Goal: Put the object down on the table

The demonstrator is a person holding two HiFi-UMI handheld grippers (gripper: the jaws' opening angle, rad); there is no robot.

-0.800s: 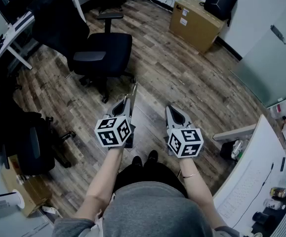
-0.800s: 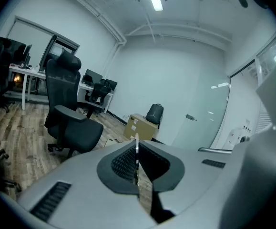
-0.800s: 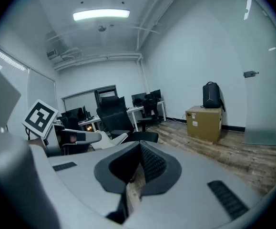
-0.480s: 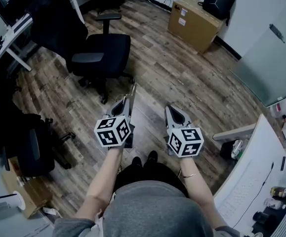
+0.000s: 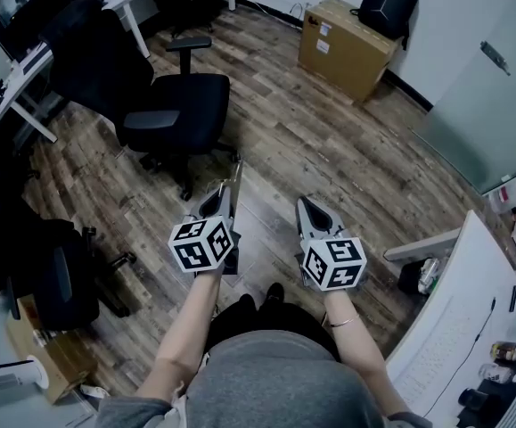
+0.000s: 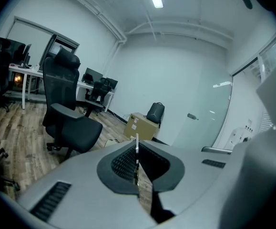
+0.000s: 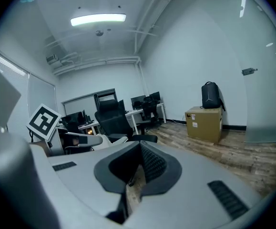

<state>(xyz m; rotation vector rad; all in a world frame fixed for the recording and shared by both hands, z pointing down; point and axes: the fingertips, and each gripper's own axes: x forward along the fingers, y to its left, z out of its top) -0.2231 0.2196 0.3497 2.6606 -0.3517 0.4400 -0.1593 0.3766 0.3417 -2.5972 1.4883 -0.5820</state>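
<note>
My left gripper [image 5: 228, 196] is held at waist height over the wooden floor, and its jaws are shut on a thin flat light-coloured thing [image 5: 237, 173]. In the left gripper view [image 6: 137, 144] that thing [image 6: 137, 157] shows edge-on as a narrow strip between the dark pads [image 6: 121, 163]. My right gripper [image 5: 305, 205] is level with it to the right, shut with nothing between its pads [image 7: 152, 163]. The white table [image 5: 454, 333] lies at the lower right, away from both grippers.
A black office chair [image 5: 170, 114] stands ahead on the left, and a second dark chair [image 5: 53, 270] is at the left edge. A cardboard box [image 5: 345, 47] and a black backpack [image 5: 388, 3] sit by the far wall. Bottles [image 5: 505, 349] stand on the table's right end.
The head view has shifted slightly, so both grippers sit a little lower in the picture. The left gripper still holds the thin thing and the right stays shut.
</note>
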